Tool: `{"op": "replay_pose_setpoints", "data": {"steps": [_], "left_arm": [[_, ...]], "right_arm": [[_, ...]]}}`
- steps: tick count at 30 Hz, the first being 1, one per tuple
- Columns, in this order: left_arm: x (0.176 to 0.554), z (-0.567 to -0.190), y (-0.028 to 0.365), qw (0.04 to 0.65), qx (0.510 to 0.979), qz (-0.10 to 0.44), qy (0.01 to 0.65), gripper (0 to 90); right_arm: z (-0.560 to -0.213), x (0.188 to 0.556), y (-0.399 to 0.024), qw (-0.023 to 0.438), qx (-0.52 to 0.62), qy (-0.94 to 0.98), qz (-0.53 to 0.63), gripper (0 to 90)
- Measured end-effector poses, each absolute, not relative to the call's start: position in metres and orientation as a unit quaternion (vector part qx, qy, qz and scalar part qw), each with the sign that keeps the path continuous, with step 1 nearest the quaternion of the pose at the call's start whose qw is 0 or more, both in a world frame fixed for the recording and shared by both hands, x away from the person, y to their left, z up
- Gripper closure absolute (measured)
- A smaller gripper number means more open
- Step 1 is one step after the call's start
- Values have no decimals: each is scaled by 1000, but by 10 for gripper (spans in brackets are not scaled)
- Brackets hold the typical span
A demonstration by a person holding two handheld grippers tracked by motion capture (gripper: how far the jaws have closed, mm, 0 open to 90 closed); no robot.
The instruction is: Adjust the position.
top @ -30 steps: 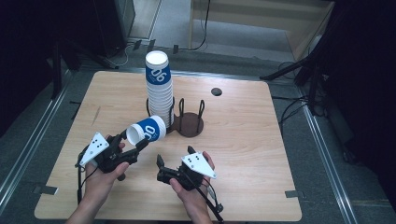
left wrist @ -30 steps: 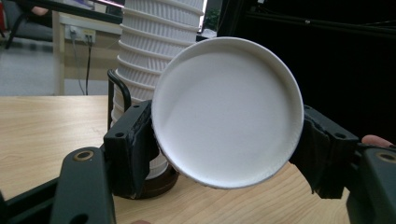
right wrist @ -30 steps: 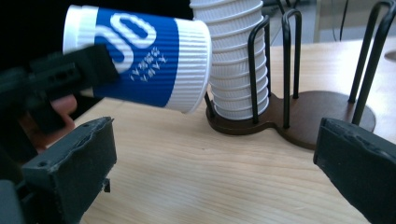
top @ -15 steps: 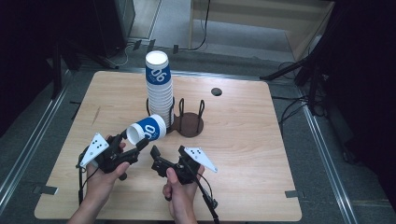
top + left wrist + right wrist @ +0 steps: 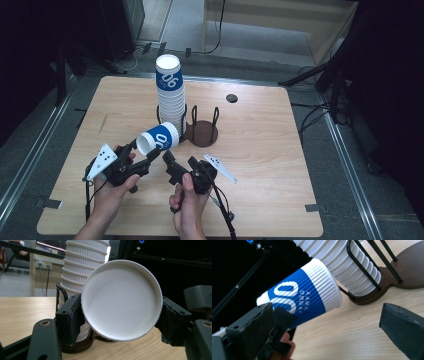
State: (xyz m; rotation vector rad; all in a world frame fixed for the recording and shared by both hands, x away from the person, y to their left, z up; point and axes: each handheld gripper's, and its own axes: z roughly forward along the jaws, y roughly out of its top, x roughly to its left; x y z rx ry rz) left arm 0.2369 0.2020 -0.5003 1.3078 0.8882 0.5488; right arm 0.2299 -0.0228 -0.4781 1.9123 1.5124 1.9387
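A blue-and-white ribbed paper cup (image 5: 161, 138) lies tilted on its side in the air, with my left gripper (image 5: 146, 150) shut on its lower end. In the left gripper view its white base (image 5: 120, 300) faces the camera between the two pads of the left gripper (image 5: 117, 315). A tall stack of cups (image 5: 170, 95) stands in a dark wire holder (image 5: 202, 134) just behind it. My right gripper (image 5: 168, 159) stands open, right of the cup, its jaws pointing up toward it. In the right gripper view the cup (image 5: 304, 297) lies ahead of the wide-apart jaws of the right gripper (image 5: 327, 308), untouched by them.
The holder's brown base (image 5: 404, 277) and its wire loops sit right of the stack (image 5: 347, 262). The wooden table (image 5: 270, 165) has a small dark hole (image 5: 231, 98) at the back. A cable trails from the right gripper toward the front edge.
The right gripper has swung its jaws up and left, closer to the cup. The left gripper and the cup have stayed where they were.
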Motion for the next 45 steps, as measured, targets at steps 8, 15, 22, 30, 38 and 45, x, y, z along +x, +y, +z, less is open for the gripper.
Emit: {"op": "replay_pose_setpoints", "data": {"steps": [8,15,22,30,38,45], "left_arm": [[235,-501,197,671,582,244,389,293],[235,-502,196,673,581,245,387,293],[235,-503,193,673,582,245,385,293],[234,-505,189,674,585,242,380,294],[233,-507,184,676,588,238,376,293],[232,-508,182,674,591,237,373,294]], "right_arm": [[-476,232,-24,-22,638,451,623,3],[-475,234,-25,-57,659,419,623,3],[-478,239,-22,-109,675,385,620,3],[-481,246,-20,-138,687,359,616,6],[-482,255,-19,-178,698,327,612,19],[-484,258,-20,-213,702,301,609,25]]}}
